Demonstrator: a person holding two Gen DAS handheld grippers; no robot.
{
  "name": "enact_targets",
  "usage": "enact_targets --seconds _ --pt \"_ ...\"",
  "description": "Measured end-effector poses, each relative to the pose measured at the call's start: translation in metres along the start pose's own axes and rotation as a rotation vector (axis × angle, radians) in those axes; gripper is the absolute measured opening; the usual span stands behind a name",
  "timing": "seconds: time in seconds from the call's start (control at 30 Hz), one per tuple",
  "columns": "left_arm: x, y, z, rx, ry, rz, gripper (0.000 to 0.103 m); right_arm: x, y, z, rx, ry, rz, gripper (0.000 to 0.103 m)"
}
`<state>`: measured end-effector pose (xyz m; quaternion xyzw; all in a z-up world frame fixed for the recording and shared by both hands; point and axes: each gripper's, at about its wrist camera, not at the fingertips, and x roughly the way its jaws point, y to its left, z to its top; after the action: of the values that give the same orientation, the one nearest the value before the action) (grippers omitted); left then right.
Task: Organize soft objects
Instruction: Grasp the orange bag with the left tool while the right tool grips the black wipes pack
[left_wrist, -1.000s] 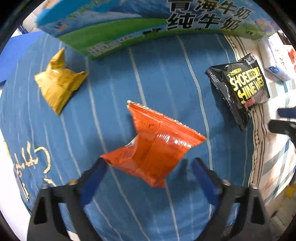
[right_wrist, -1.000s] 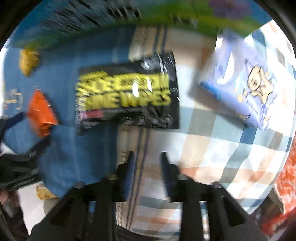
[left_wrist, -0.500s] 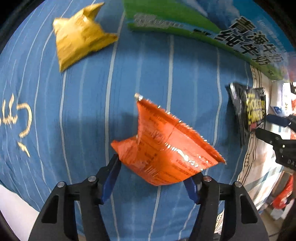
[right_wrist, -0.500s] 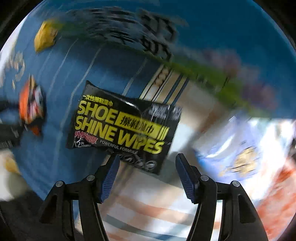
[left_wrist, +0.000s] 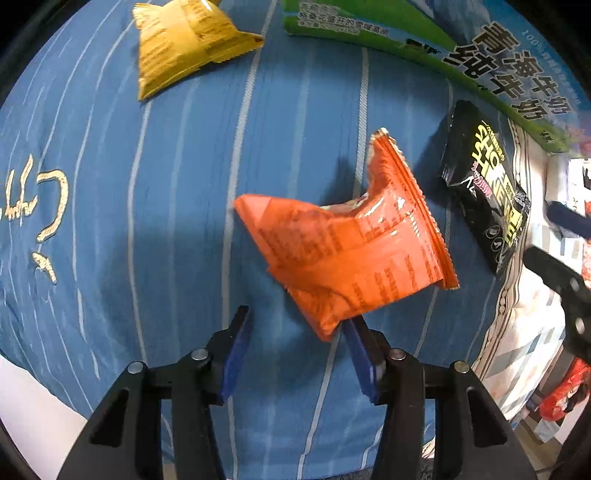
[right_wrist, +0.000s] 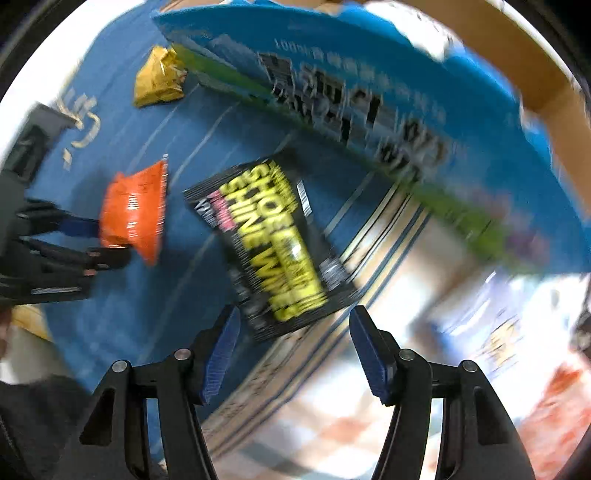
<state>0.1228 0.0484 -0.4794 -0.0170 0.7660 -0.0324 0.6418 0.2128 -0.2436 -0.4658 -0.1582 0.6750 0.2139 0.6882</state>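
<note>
An orange snack packet (left_wrist: 351, 251) lies crumpled on the blue striped cover (left_wrist: 147, 184). My left gripper (left_wrist: 297, 321) points down over it and its jaws are closing. The packet's lower corner sits between them against the right pad (left_wrist: 360, 354), while the left pad (left_wrist: 236, 347) stands clear of it. The right wrist view shows the same packet (right_wrist: 136, 210) at the left gripper's (right_wrist: 110, 240) tips. My right gripper (right_wrist: 291, 317) hangs open above the near end of a black shoe-wipes pack (right_wrist: 273, 243), touching nothing. That pack (left_wrist: 487, 199) also lies right of the orange packet.
A yellow packet (left_wrist: 177, 40) lies at the far left of the cover. A blue and green milk carton box (left_wrist: 443, 40) stands along the back. Checked bedding (left_wrist: 524, 332) lies to the right, with a blurred white-and-blue pack (right_wrist: 498, 325) on it.
The left jaws narrowed around the orange packet as the gripper sank and rolled. The right jaws widened; that gripper rose and rolled, so the wipes pack now looks tilted.
</note>
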Motion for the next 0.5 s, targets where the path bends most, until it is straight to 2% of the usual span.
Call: enact_targets --seconds 0.1,0.17,0.23,0.37,0.5 --pt "-0.014 0.003 -0.002 -0.004 -0.012 0.005 0.050 0.011 0.000 0.020 -0.036 0.038 0.008 0.064" --pt "-0.025 0.005 -0.006 -0.004 -0.012 0.003 0.051 0.027 0.008 0.049 -0.050 0.059 -0.013 0.064" --pt "-0.029 0.009 -0.012 -0.007 -0.006 -0.018 0.052 0.036 0.007 0.062 -0.037 0.071 0.015 0.066" --pt "-0.045 0.020 -0.023 0.011 -0.011 -0.052 0.053 0.041 0.019 0.062 -0.050 0.063 -0.039 0.066" --pt "-0.065 0.024 -0.020 0.084 -0.048 -0.017 0.063 0.049 0.040 0.046 -0.004 0.089 -0.052 0.060"
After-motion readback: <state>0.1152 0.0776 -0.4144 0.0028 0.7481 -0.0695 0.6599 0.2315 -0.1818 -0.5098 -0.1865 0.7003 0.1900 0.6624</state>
